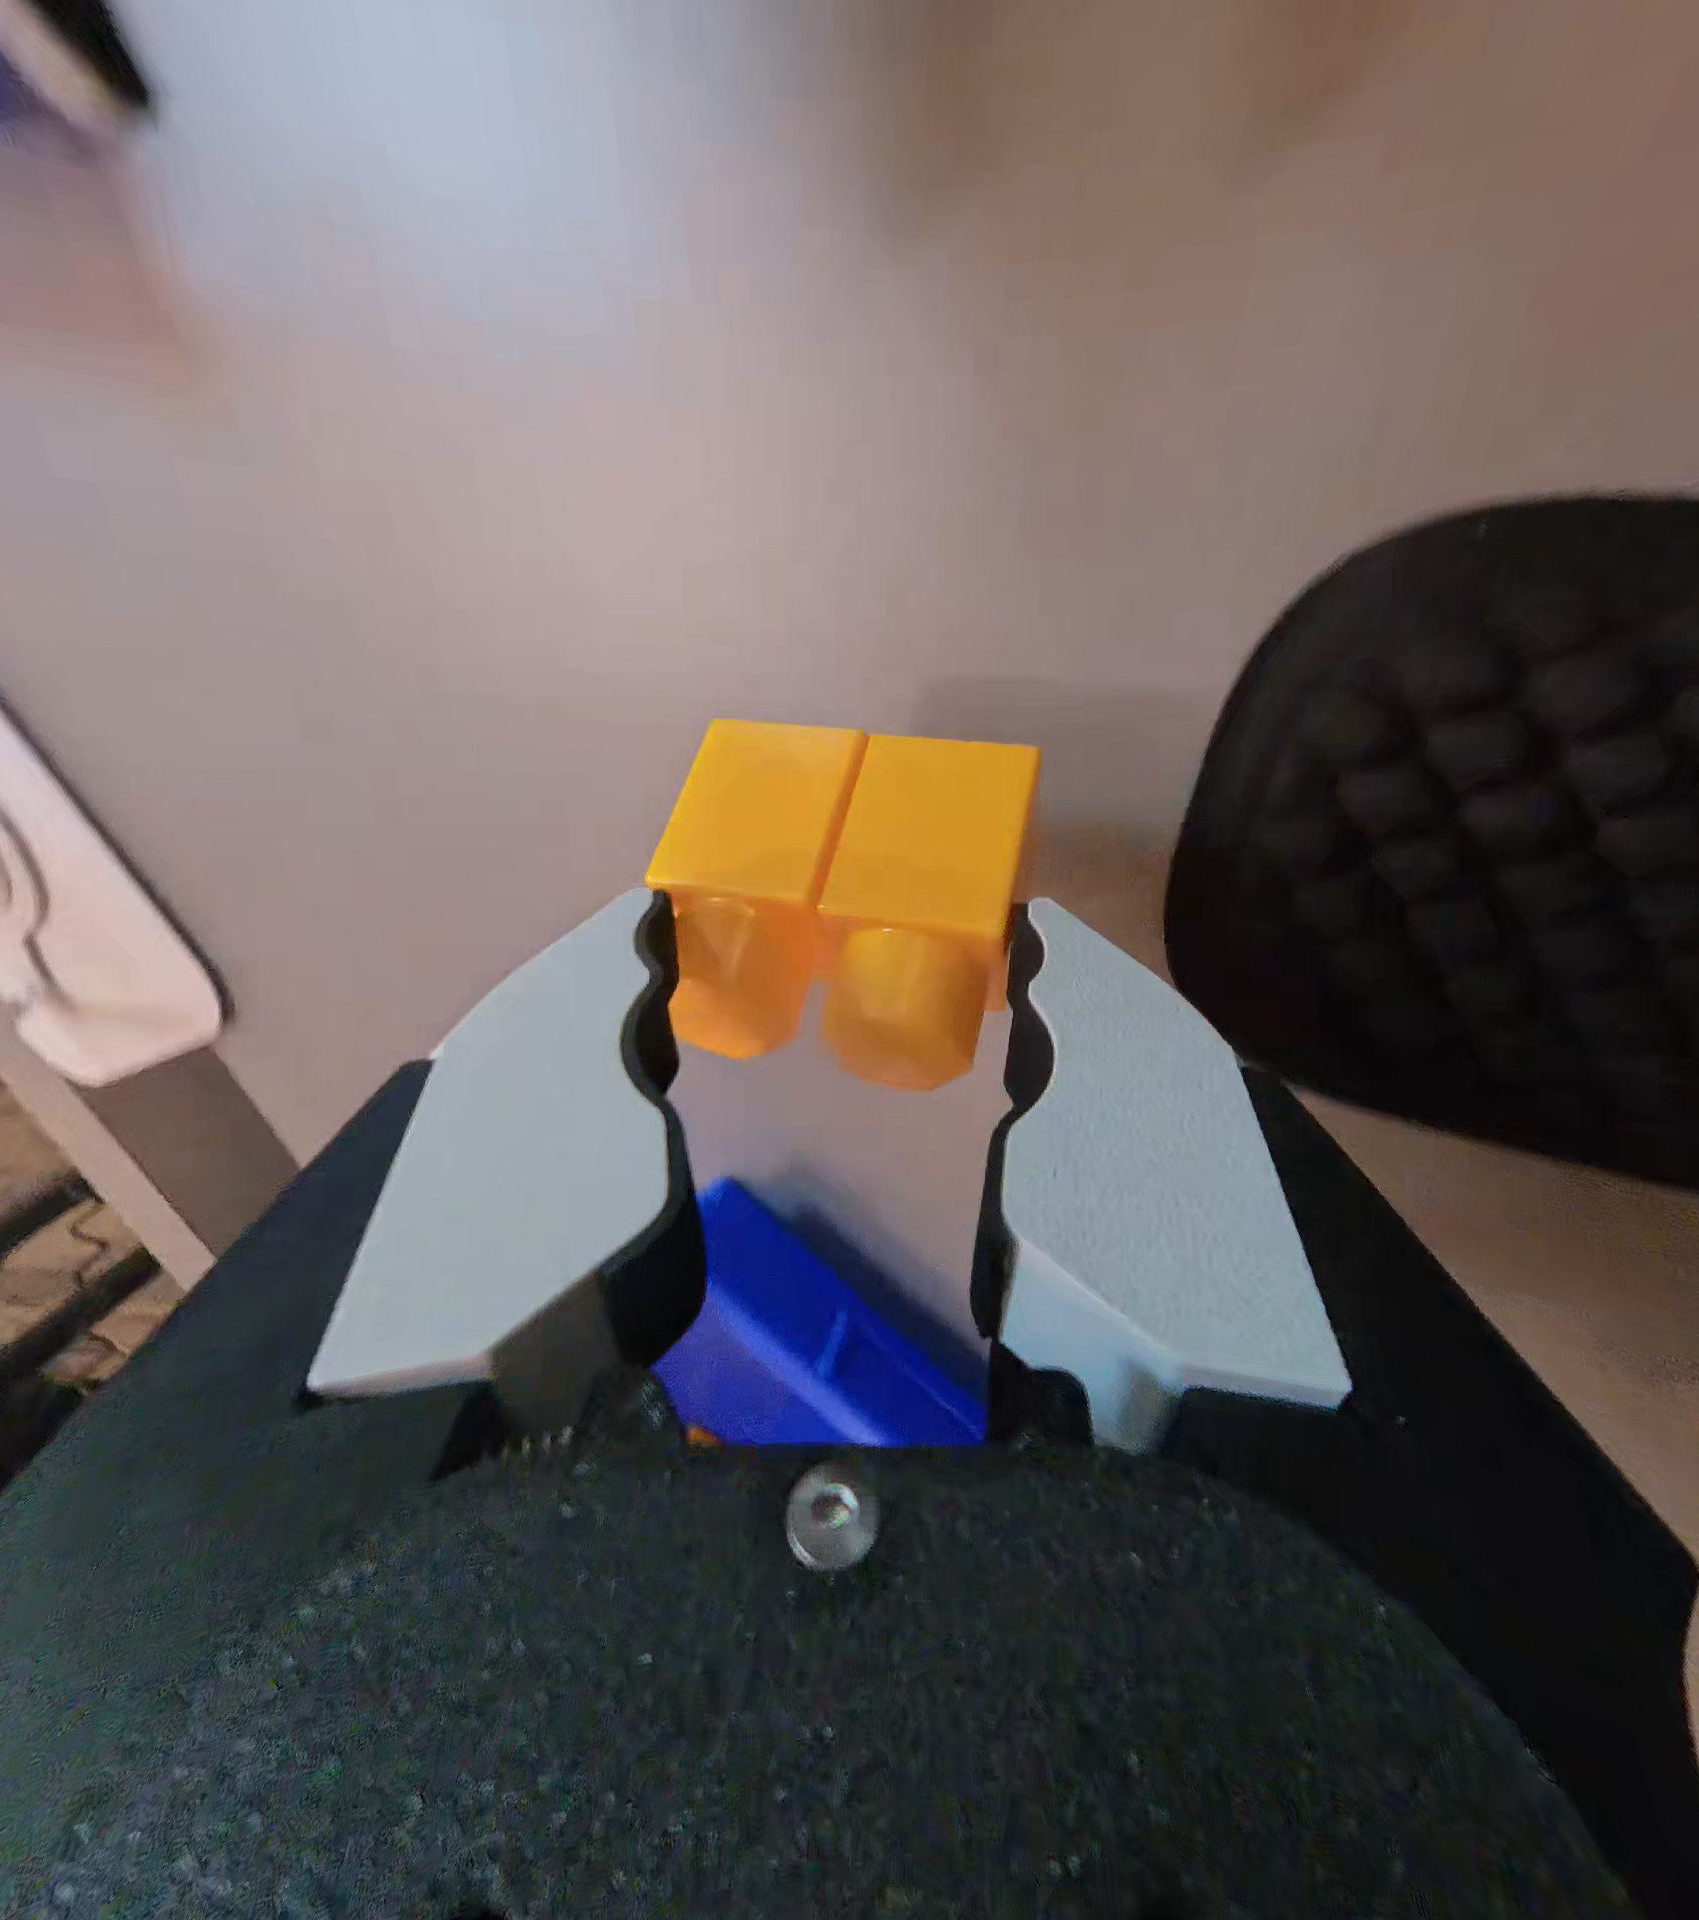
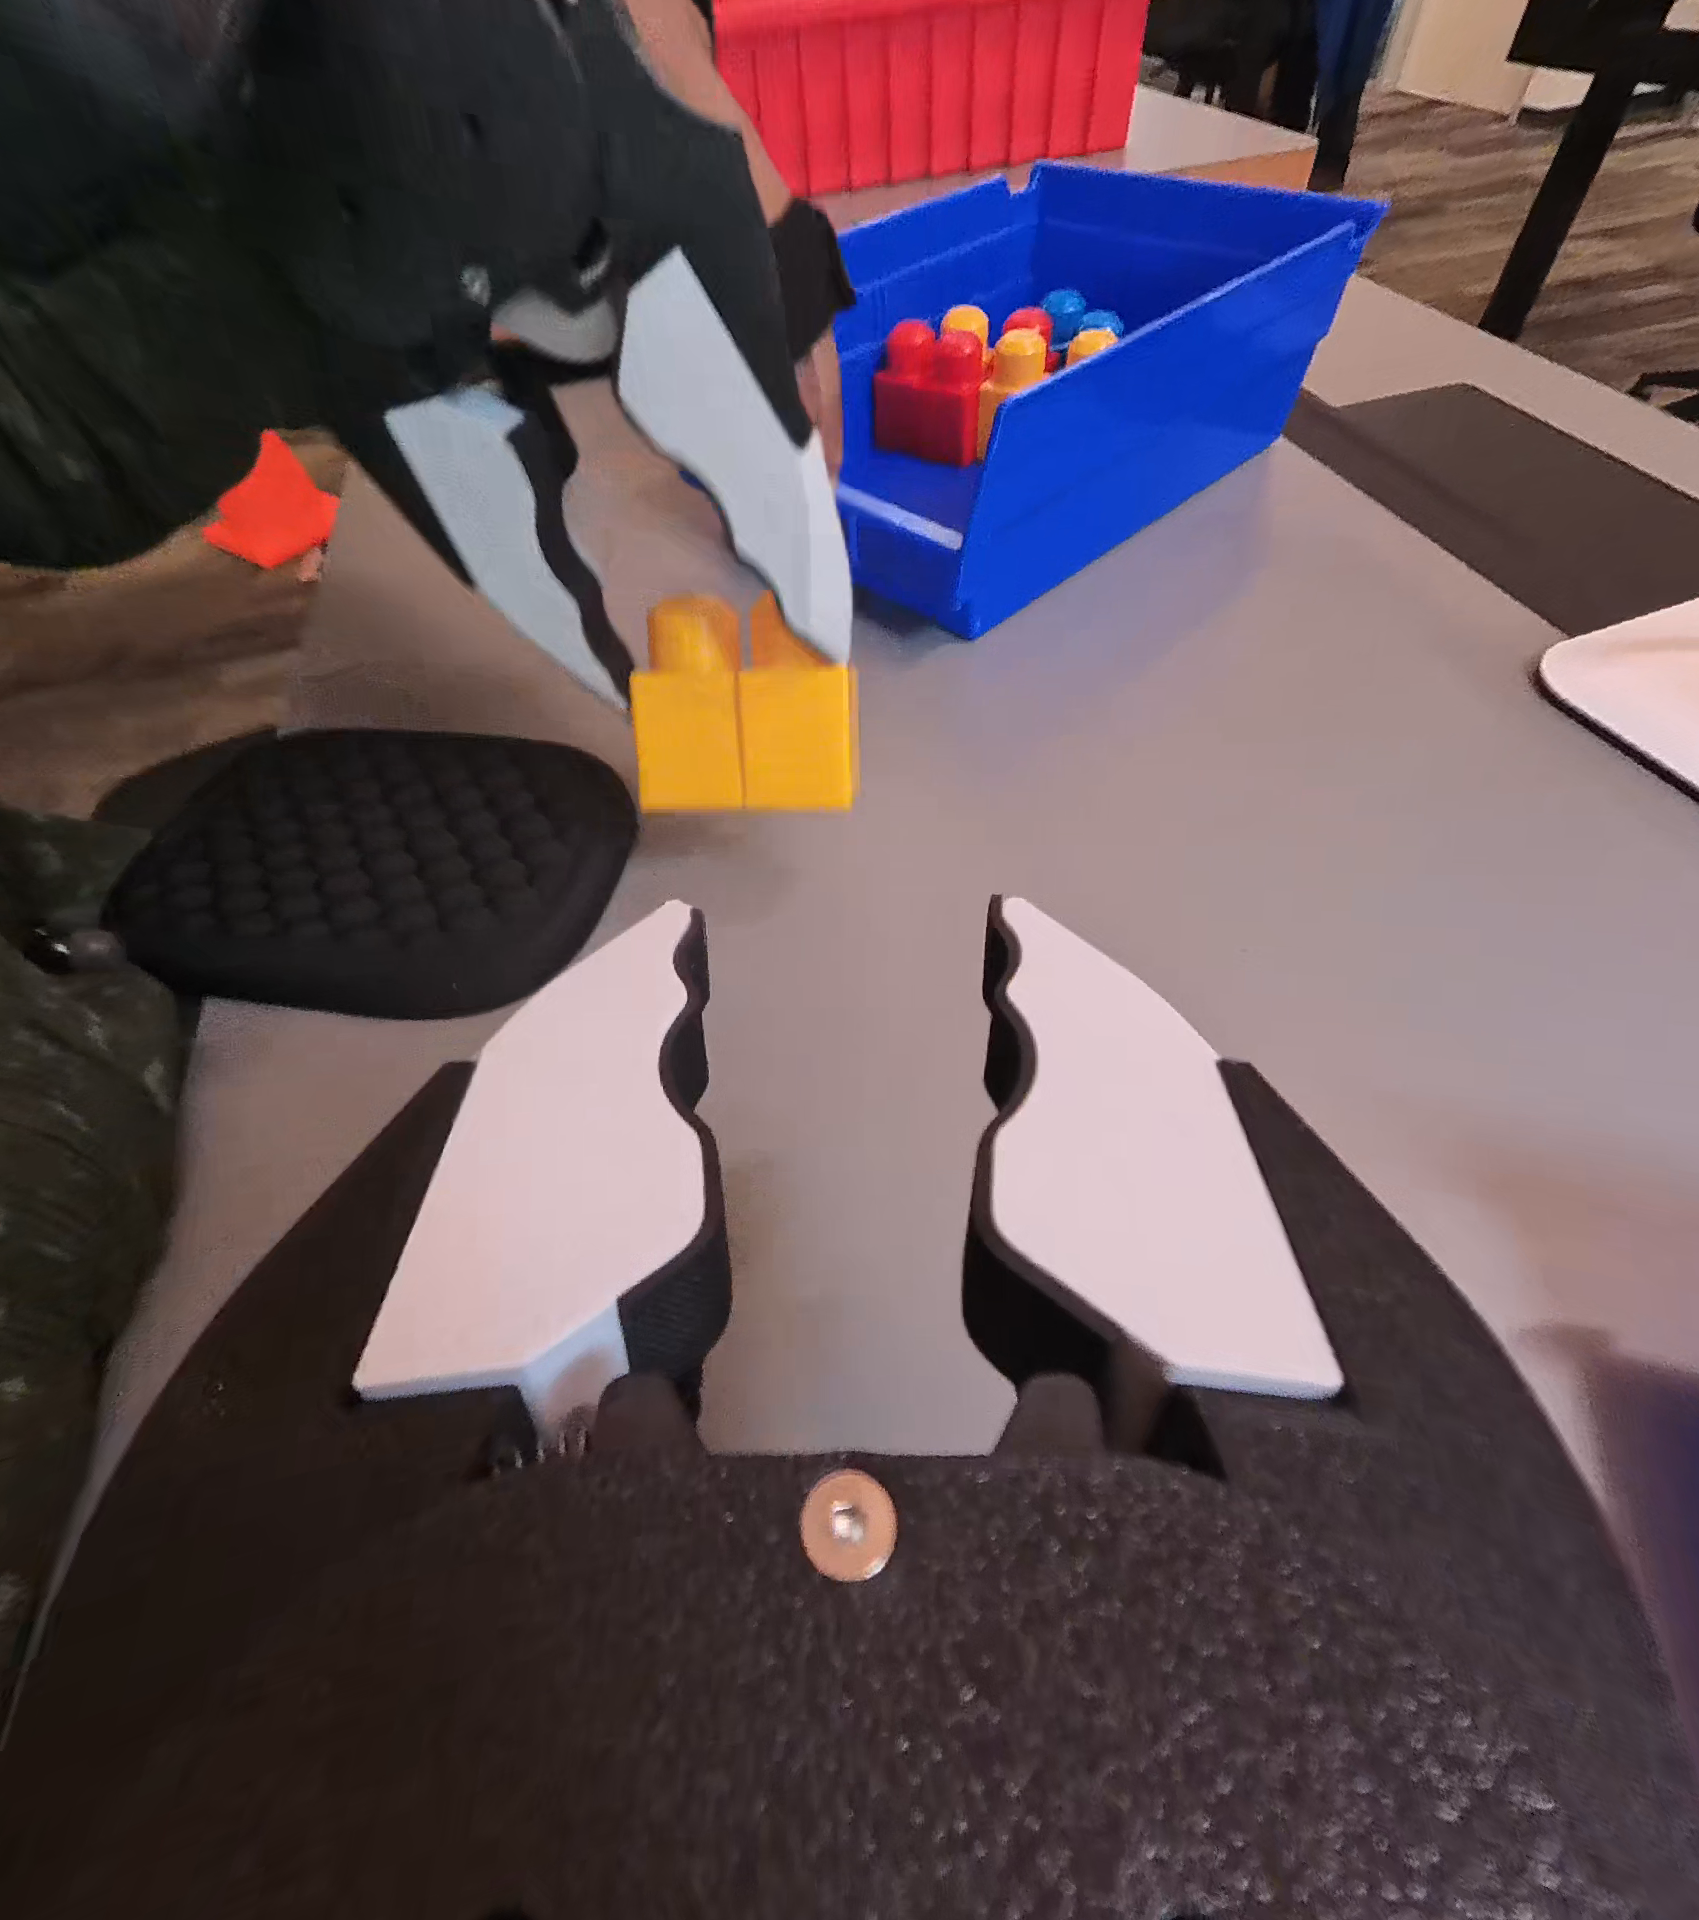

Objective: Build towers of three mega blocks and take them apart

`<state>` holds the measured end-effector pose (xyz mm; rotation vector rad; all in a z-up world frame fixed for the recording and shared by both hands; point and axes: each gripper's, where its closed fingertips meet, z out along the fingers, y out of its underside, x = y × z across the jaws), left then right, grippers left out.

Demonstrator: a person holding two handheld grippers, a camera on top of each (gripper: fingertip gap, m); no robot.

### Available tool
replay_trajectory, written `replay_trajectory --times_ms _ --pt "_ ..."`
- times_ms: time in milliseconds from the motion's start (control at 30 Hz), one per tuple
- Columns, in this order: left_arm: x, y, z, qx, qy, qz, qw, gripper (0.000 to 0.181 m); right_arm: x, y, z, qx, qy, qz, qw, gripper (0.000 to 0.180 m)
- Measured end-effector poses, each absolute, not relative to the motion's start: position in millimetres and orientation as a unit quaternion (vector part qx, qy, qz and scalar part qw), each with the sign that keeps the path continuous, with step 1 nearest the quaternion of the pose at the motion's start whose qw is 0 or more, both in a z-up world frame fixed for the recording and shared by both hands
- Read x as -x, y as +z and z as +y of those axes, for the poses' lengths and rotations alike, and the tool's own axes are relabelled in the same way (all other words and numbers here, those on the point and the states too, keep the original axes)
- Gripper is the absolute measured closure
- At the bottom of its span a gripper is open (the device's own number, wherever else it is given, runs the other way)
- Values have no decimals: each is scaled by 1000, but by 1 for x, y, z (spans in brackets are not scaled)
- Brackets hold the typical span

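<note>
The left gripper (image 1: 832, 961) is clamping the yellow mega block (image 2: 744, 717) by its studs (no writing legible); the right gripper (image 2: 845, 961) is gaping wide, empty

Smooth, glossy plastic: yellow block (image 2: 746, 727) and blue bin (image 2: 1125, 457). Matt grey table (image 2: 1188, 831). Black pad (image 2: 367, 862), dimpled, cloth-like. Gripper fingers (image 2: 564, 1164) matt white; housing rough, grainy black.
</note>
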<state>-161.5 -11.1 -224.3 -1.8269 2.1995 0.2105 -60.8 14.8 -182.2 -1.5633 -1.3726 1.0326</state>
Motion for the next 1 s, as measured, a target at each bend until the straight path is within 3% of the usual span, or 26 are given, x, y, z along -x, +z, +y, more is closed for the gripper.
replay_trajectory --times_ms 133,300,533,733,900,933,1000 --pt "120 -249 -1 600 79 786 127 119 51 -191 27 630 416 -524 395 129" --pt "89 -250 23 609 46 766 201 115 36 -196 39 643 423 -501 396 129" --pt "89 -227 26 685 -96 647 320 112 33 -218 41 659 396 -525 365 128" --pt "106 -244 30 744 -185 529 365 121 42 -228 33 658 370 -561 340 126" --pt "111 -260 54 767 -217 453 399 126 65 -234 10 647 315 -612 328 111" --pt "110 -262 59 771 -225 444 398 126 69 -243 9 651 284 -623 326 112" --pt "109 -267 72 778 -217 441 392 124 72 -255 9 646 235 -647 330 147"
